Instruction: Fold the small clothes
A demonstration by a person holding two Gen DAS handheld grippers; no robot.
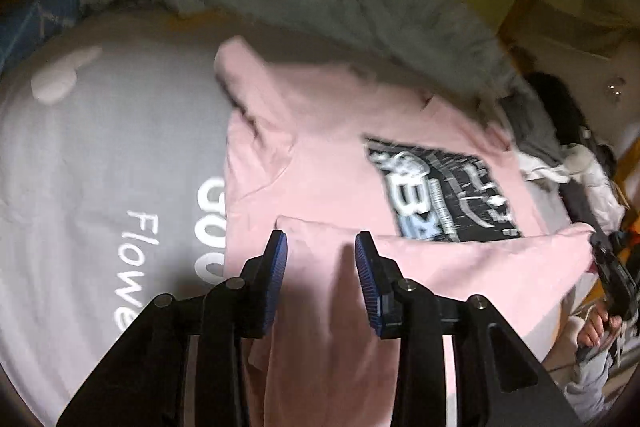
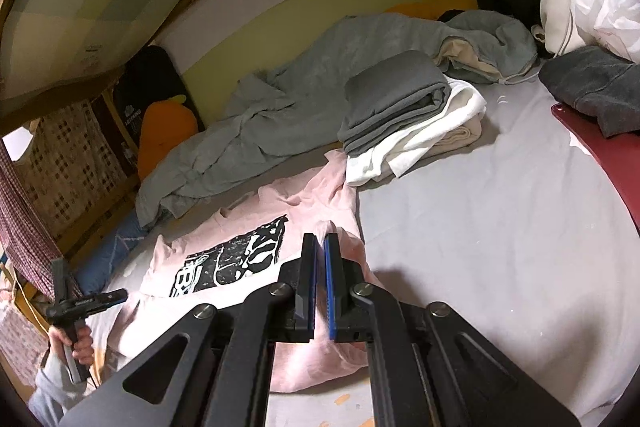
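A pink shirt [image 1: 320, 163] with a black and white print [image 1: 440, 195] lies flat on the grey sheet. Its near part is folded up over the lower edge of the print. My left gripper [image 1: 321, 247] hovers open just above this folded part, and its blue pads [image 1: 280, 259] are not pressing on the cloth. My right gripper [image 2: 320, 241] is shut on the pink shirt [image 2: 248, 211] at the fold's right corner. In the left wrist view the right gripper [image 1: 608, 263] meets that corner. In the right wrist view a hand holds the left gripper [image 2: 114, 295] at the far left.
The grey sheet [image 1: 100, 167] carries white lettering. A rumpled grey blanket [image 2: 260, 123] lies behind the shirt. A stack of folded grey and white clothes [image 2: 404, 111] sits beyond it. A red board [image 2: 592, 143], dark clothes and a white bag lie at the right, an orange carrot plush [image 2: 168, 131] at the left.
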